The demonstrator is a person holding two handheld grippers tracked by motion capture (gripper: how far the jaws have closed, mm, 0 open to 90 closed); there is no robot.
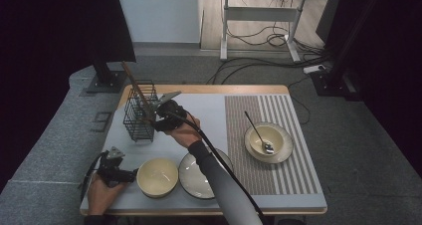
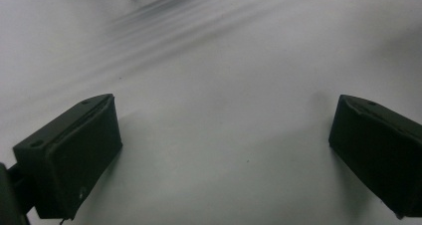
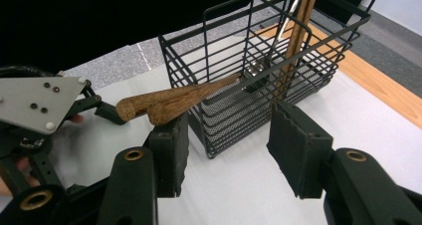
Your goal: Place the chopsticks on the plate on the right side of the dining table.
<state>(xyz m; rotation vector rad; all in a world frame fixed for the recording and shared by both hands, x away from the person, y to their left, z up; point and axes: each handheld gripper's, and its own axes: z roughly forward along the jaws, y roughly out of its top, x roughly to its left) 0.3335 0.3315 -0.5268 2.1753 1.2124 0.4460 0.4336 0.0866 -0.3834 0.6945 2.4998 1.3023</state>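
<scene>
My right tongs (image 3: 226,145) spread, empty, by black wire basket (image 3: 278,60) near bench's far-left corner; left tongs (image 2: 224,155) spread, idle. Clear brown wooden handle (image 3: 174,103) before withdrawing.

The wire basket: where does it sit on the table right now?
In the high view the black wire basket stands at the table's far left, just left of the right gripper, with wooden utensils in it and the cream bowl nearer the person.

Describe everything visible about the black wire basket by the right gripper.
The black wire basket is a square, open-topped caddy of thin dark metal rods with fine mesh lower down. It stands upright on the pale mat at the table's far left. Wooden-handled utensils lean inside, and one wooden handle pokes out through its side. The right gripper sits just before it, jaws apart, not touching.
</scene>
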